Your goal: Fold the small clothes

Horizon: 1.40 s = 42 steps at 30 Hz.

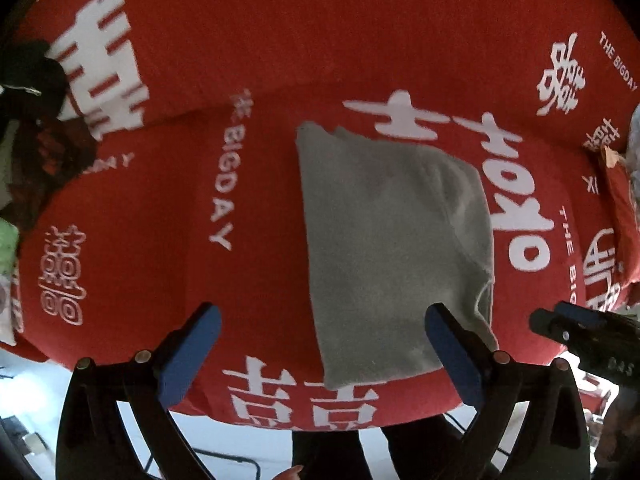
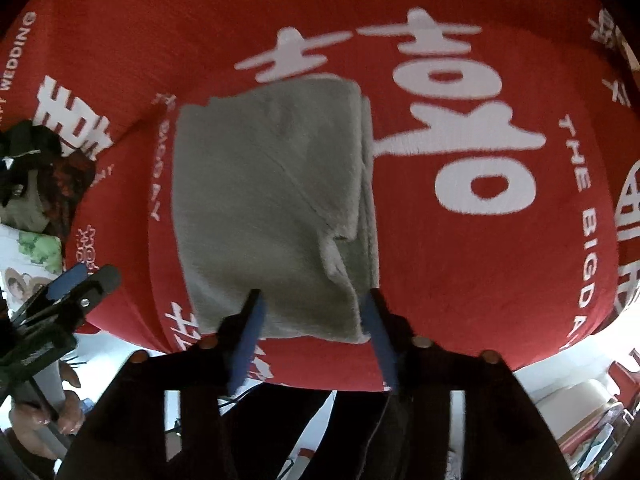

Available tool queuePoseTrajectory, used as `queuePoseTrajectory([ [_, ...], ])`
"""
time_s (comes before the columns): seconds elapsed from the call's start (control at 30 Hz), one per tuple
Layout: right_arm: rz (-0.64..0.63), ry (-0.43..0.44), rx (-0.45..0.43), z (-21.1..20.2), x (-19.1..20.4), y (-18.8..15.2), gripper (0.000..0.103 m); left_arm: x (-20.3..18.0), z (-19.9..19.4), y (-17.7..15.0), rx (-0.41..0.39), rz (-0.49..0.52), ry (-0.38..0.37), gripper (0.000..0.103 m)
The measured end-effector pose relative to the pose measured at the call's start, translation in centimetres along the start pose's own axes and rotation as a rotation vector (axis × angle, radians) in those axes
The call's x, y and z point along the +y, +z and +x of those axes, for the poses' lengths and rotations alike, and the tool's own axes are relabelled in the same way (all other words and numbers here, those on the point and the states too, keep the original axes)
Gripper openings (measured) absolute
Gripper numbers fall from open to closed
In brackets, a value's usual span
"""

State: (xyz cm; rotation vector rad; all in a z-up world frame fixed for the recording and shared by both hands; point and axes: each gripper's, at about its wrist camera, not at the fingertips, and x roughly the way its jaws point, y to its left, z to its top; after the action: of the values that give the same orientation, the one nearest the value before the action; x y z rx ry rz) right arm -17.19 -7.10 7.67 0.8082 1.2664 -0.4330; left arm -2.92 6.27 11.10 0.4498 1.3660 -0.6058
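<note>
A folded grey fleece garment [image 1: 392, 240] [image 2: 272, 200] lies flat on a red bed cover [image 1: 280, 60] [image 2: 520, 280] printed with white characters, close to the near edge. My left gripper [image 1: 324, 336] hovers above the garment's near left part, its blue-padded jaws spread wide with nothing between them. My right gripper [image 2: 314, 304] hangs over the garment's near right corner, jaws apart and not pressing the cloth. Each gripper shows in the other's view: the right [image 1: 560, 324] at the right edge, the left [image 2: 92, 276] at the left edge.
A heap of dark clothes [image 1: 36, 120] [image 2: 40, 168] lies at the left of the bed, with a green-printed cloth [image 2: 36, 248] beside it. A red cushion [image 1: 624, 200] sits at the right. A person's dark trouser legs [image 1: 332, 452] stand at the bed's near edge over a pale floor [image 2: 580, 368].
</note>
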Motion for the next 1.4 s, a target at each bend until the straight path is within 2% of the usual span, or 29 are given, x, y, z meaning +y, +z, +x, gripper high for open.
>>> queuePoseTrajectory([
  [0.03,-0.010,-0.011,-0.008,-0.6,0.4,0.1,0.072,0.2,-0.6,0.1,-0.011,-0.018,0.018,0.102],
  [0.07,-0.020,-0.022,-0.016,-1.0,0.9,0.1,0.080,0.4,-1.0,0.2,-0.017,-0.031,0.026,0.102],
  [0.17,-0.049,-0.056,-0.029,-2.1,2.0,0.2,0.082,1.1,-1.9,0.4,-0.016,-0.071,-0.011,0.102],
  [0.23,-0.064,-0.088,-0.043,-3.0,2.6,0.2,0.087,1.4,-2.1,0.5,0.006,-0.094,-0.030,0.102],
  [0.3,-0.075,-0.118,-0.073,-3.9,3.1,0.2,0.103,1.2,-2.4,0.5,0.020,-0.089,-0.011,0.102],
  [0.4,-0.090,-0.146,-0.106,-5.0,3.9,0.4,0.102,1.0,-3.3,0.4,0.025,-0.078,-0.003,0.102],
  [0.57,-0.101,-0.179,-0.090,-5.6,4.7,1.0,0.102,0.9,-4.6,0.5,0.039,-0.067,0.009,0.102],
  [0.73,-0.090,-0.197,-0.084,-6.2,5.2,1.3,0.102,0.4,-5.8,0.5,0.015,-0.026,0.058,0.102],
  [1.4,-0.068,-0.217,-0.106,-7.6,4.9,1.2,0.102,-0.4,-6.3,-0.4,0.038,-0.005,0.078,0.102],
])
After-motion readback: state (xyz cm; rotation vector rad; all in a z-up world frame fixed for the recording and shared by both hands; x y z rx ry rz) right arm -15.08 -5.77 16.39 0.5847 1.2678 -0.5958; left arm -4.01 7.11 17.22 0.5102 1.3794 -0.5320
